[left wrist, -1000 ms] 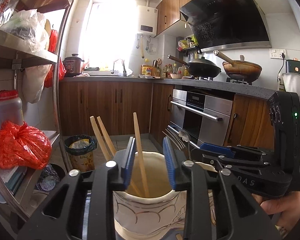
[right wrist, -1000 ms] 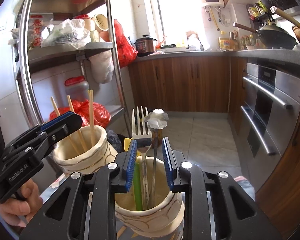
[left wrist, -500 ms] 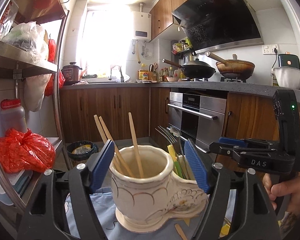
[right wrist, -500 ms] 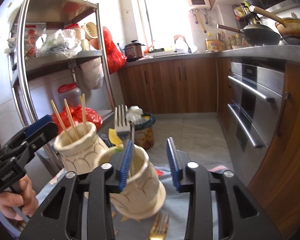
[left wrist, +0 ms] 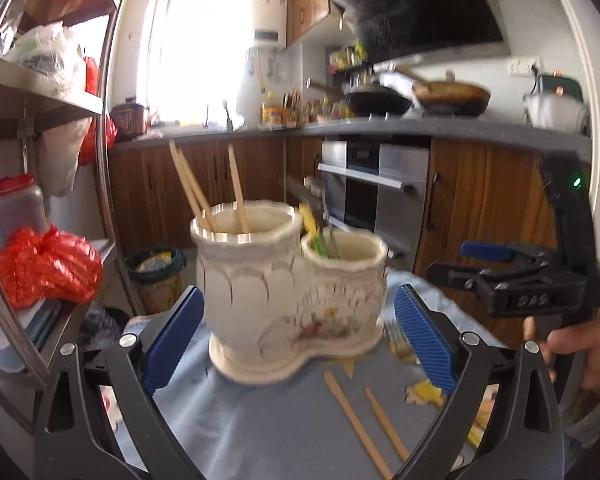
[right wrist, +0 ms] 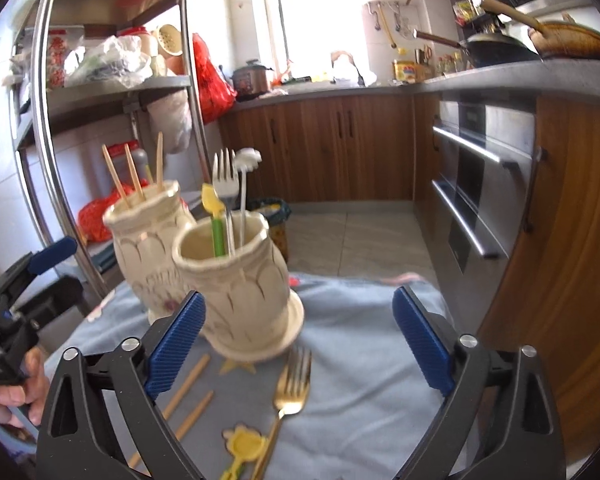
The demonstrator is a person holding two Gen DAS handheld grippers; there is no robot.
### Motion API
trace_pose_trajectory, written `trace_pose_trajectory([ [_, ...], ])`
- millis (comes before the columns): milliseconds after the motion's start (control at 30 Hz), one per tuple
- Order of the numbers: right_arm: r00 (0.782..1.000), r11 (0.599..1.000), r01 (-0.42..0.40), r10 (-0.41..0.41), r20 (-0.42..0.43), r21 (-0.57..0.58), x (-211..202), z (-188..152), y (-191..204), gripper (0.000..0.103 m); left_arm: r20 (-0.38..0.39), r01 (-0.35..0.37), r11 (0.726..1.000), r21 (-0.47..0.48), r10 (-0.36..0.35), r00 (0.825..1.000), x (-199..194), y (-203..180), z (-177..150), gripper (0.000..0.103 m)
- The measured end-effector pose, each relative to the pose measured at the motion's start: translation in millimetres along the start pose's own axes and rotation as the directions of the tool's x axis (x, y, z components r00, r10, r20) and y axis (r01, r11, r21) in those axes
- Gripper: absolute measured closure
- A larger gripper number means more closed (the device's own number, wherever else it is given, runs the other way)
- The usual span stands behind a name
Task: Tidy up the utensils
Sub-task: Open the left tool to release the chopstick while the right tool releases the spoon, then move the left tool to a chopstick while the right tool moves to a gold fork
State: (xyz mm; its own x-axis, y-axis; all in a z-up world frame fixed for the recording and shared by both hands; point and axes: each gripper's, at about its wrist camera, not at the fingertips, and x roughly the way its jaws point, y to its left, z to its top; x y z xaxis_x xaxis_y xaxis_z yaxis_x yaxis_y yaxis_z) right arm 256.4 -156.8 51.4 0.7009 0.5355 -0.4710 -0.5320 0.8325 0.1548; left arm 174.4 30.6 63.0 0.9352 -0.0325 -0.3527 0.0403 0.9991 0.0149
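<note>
A cream ceramic double holder [left wrist: 284, 292] stands on the blue cloth [left wrist: 268, 432]. Its taller cup holds three wooden chopsticks [left wrist: 204, 192]; the lower cup [right wrist: 236, 280] holds a silver fork [right wrist: 225, 178], a white flower-topped stick and a green-and-yellow utensil [right wrist: 216, 220]. Two wooden chopsticks [left wrist: 364, 420] lie loose on the cloth, also in the right wrist view [right wrist: 188, 396]. A gold fork [right wrist: 288, 392] and a yellow utensil [right wrist: 244, 444] lie in front of the holder. My left gripper [left wrist: 296, 340] is open and empty, its jaws wide either side of the holder. My right gripper [right wrist: 298, 344] is open and empty above the gold fork.
A steel shelf rack [right wrist: 112, 92] with bags and a red plastic bag [left wrist: 44, 268] stands to the left. An oven [right wrist: 476, 184] and wooden cabinets [right wrist: 340, 144] are to the right and behind. A bin [left wrist: 156, 272] sits on the floor beyond the table edge.
Both grippers went from nearly shut over the cups to wide open. Both pulled back from the holder, bringing the loose chopsticks and gold fork on the cloth into view.
</note>
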Motion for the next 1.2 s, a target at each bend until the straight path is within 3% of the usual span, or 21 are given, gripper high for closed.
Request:
trace_pose_trajectory([
  [133,0.998,1.000,0.002,0.000,-0.068,0.020,2.5,-13.4,-1.7,0.006,-0.125,0.010,1.000,-0.016,-0.012,0.992,15.9,-1.2,-17.2,0.008],
  [333,0.990,0.999,-0.005,0.011,-0.141,0.036,1.3,-30.3,-0.8,0.006,-0.281,0.007,1.000,0.012,-0.003,0.960,36.9,-10.7,-37.7,0.010],
  [433,0.989,1.000,0.002,0.001,-0.150,0.016,-0.9,-33.9,-0.2,0.006,-0.327,-0.012,0.999,0.032,0.022,0.945,42.9,-14.4,-42.4,0.020],
  [633,0.981,1.000,0.019,-0.017,-0.195,0.008,4.3,-41.1,-5.3,0.006,-0.402,0.007,1.000,0.028,0.005,0.916,51.3,-16.4,-50.2,0.021],
  [667,0.978,1.000,0.023,-0.022,-0.208,0.005,5.9,-43.1,-6.5,0.006,-0.416,0.014,0.999,0.030,0.000,0.910,53.2,-17.7,-51.6,0.023],
  [800,0.973,1.000,0.030,-0.030,-0.228,-0.006,7.1,-47.6,-8.8,0.006,-0.473,0.035,0.999,0.014,-0.025,0.881,61.4,-19.3,-58.4,0.049],
  [933,0.973,1.000,0.017,-0.017,-0.228,-0.003,5.2,-48.4,-9.6,0.006,-0.499,0.066,0.998,-0.016,-0.065,0.864,65.2,-20.1,-63.3,0.062],
  [1067,0.968,1.000,-0.001,0.000,-0.250,-0.006,7.2,-50.8,-8.3,0.006,-0.507,0.083,0.997,-0.005,-0.074,0.859,67.0,-25.0,-64.5,0.070],
  [1200,0.962,1.000,-0.022,0.016,-0.271,-0.018,9.7,-52.8,-4.8,0.006,-0.508,0.084,0.996,0.023,-0.061,0.859,65.9,-26.6,-64.6,0.084],
])
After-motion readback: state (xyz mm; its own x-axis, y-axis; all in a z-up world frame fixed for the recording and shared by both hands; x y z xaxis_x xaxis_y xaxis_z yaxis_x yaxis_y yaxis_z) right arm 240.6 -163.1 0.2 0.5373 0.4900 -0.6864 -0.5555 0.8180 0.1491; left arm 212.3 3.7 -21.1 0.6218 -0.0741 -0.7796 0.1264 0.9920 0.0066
